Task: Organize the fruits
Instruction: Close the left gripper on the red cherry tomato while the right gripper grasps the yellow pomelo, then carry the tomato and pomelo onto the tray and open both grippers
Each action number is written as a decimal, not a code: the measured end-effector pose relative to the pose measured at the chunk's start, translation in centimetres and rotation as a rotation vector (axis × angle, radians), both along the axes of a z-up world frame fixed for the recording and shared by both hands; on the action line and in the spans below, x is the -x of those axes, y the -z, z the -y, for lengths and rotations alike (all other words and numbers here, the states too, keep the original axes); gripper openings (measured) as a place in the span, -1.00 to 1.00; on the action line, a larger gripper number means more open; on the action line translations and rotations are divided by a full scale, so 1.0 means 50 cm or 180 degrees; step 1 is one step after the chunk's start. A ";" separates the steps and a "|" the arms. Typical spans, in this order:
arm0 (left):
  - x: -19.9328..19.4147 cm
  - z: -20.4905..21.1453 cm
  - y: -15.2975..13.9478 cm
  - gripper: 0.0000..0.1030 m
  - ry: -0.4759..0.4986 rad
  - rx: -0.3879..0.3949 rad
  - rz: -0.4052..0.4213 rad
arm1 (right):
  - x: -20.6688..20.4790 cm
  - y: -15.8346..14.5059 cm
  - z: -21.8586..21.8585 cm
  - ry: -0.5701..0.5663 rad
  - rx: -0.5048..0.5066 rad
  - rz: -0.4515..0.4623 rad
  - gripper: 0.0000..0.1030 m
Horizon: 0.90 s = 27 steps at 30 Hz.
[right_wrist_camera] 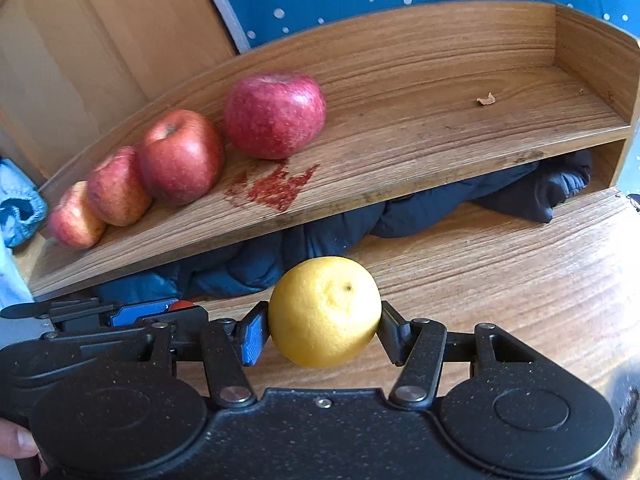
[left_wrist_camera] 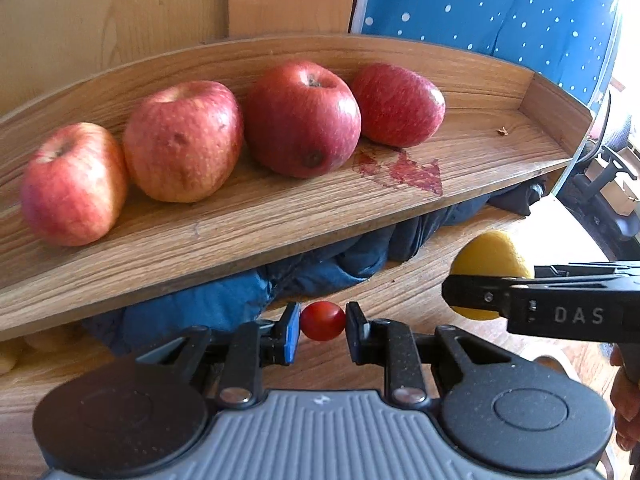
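The right claw [right_wrist_camera: 324, 332] is closed on a lemon [right_wrist_camera: 325, 312]; the left claw [left_wrist_camera: 322, 330] pinches a small tomato [left_wrist_camera: 322, 321]. The bare shelf [right_wrist_camera: 460, 120] right of the apples [right_wrist_camera: 274, 114] lies ahead and above, nearer the right claw

Home: wooden shelf [right_wrist_camera: 400, 92], apples [left_wrist_camera: 300, 120], polka-dot fabric [left_wrist_camera: 500, 8].

wood-grain shelf [left_wrist_camera: 280, 216]: brown, matt, fine streaked grain, with a dull red stain [left_wrist_camera: 416, 172] just in front of the rightmost apple. four red apples [left_wrist_camera: 300, 120] on the shelf: smooth, waxy skin, faintly speckled, mildly glossy. dark blue cloth [right_wrist_camera: 320, 240] under the shelf: soft, matt, creased. round yellow citrus fruit [right_wrist_camera: 325, 312]: matt, finely pitted rind. small red tomato [left_wrist_camera: 322, 321]: smooth, glossy. black right gripper [right_wrist_camera: 325, 332] body: matt, speckled plastic with bright metal rivets.
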<state>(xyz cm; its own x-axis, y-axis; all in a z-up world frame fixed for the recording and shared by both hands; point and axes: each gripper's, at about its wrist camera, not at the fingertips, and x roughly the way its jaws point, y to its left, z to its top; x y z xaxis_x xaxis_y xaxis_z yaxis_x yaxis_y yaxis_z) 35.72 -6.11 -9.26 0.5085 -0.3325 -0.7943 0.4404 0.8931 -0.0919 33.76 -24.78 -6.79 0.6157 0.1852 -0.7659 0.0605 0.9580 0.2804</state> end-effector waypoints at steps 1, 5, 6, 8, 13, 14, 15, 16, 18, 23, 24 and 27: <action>0.008 -0.002 -0.005 -0.49 -0.0012 -0.0004 0.0015 | 0.008 -0.006 -0.003 -0.0005 -0.0003 0.0017 0.13; 0.042 -0.012 -0.027 -0.49 -0.0066 -0.0024 0.0097 | 0.030 -0.023 -0.003 -0.0072 -0.0023 0.0088 0.13; 0.053 -0.016 -0.034 -0.49 -0.0097 -0.0024 0.0121 | 0.037 -0.027 -0.006 -0.0106 -0.0029 0.0107 0.13; 0.073 -0.026 -0.045 -0.49 -0.0182 -0.0018 0.0145 | 0.050 -0.040 -0.002 -0.0195 -0.0040 0.0149 0.13; 0.126 -0.062 -0.060 -0.49 -0.0441 0.0015 0.0129 | 0.090 -0.069 -0.003 -0.0406 -0.0058 0.0270 0.13; 0.138 -0.070 -0.061 -0.49 -0.0489 0.0015 0.0123 | 0.094 -0.072 -0.003 -0.0453 -0.0065 0.0273 0.13; 0.147 -0.076 -0.062 -0.49 -0.0528 0.0018 0.0115 | 0.101 -0.076 -0.005 -0.0514 -0.0061 0.0281 0.13; 0.157 -0.083 -0.062 -0.49 -0.0572 0.0023 0.0103 | 0.106 -0.078 -0.009 -0.0567 -0.0051 0.0290 0.13; 0.175 -0.097 -0.060 -0.49 -0.0667 0.0036 0.0071 | 0.119 -0.079 -0.021 -0.0671 -0.0054 0.0281 0.13; 0.210 -0.128 -0.057 -0.49 -0.0865 0.0091 -0.0008 | 0.141 -0.076 -0.050 -0.0897 -0.0062 0.0242 0.13; 0.217 -0.134 -0.056 -0.49 -0.0897 0.0093 -0.0021 | 0.145 -0.075 -0.055 -0.0937 -0.0061 0.0236 0.13; 0.235 -0.153 -0.051 -0.49 -0.0983 0.0109 -0.0066 | 0.154 -0.072 -0.070 -0.1048 -0.0056 0.0209 0.13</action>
<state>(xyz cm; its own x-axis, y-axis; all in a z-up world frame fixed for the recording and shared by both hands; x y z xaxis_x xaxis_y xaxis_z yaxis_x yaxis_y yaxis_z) 23.97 1.55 -6.69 0.5734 -0.1914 -0.7966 0.1463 0.9806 -0.1303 26.04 -21.29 -3.21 0.5686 0.3953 -0.7214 -0.2702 0.9181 0.2901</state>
